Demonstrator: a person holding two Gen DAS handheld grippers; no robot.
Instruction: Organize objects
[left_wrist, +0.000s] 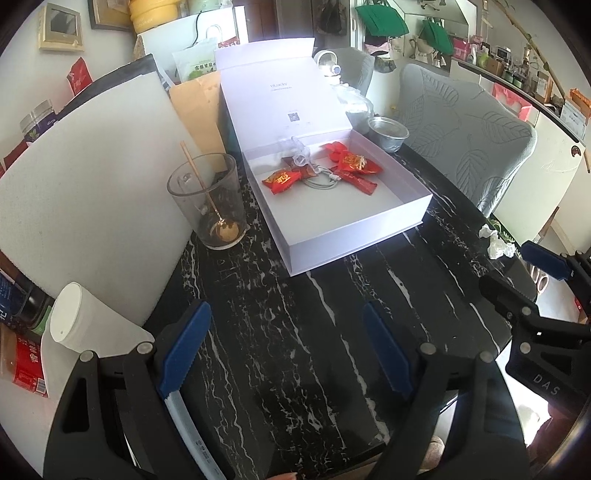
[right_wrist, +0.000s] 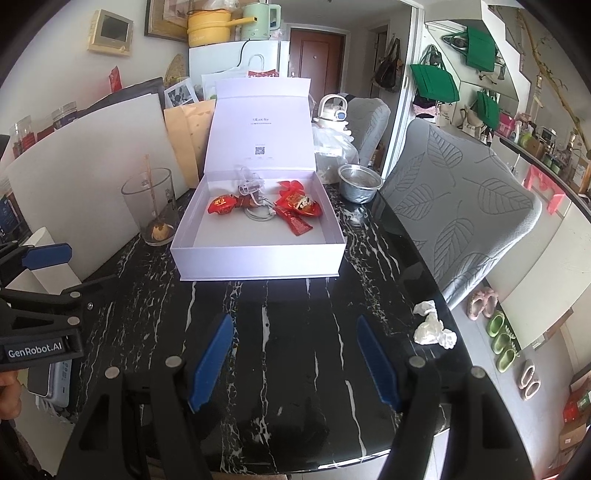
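Note:
An open white gift box (left_wrist: 354, 236) (right_wrist: 258, 260) stands on the black marble table (left_wrist: 295, 350) (right_wrist: 295, 332), lid propped up behind. Inside lie red candy wrappers (left_wrist: 282, 180) (right_wrist: 221, 205), a larger red packet (left_wrist: 354, 162) (right_wrist: 301, 203), a red stick sachet (right_wrist: 295, 223), a coiled white cable (left_wrist: 321, 181) (right_wrist: 258, 212) and a clear plastic piece (left_wrist: 299, 153) (right_wrist: 249, 182). My left gripper (left_wrist: 288, 347) is open and empty above the bare table in front of the box. My right gripper (right_wrist: 295, 362) is open and empty too, near the table's front.
A glass with a gold spoon (left_wrist: 207, 199) (right_wrist: 153, 205) stands left of the box. A white foam board (left_wrist: 92, 206) leans at the left. A metal bowl (left_wrist: 388, 133) (right_wrist: 360, 182) sits behind right. Crumpled tissue (right_wrist: 432, 325) lies at the right edge. A grey chair (right_wrist: 461, 206) stands beside the table.

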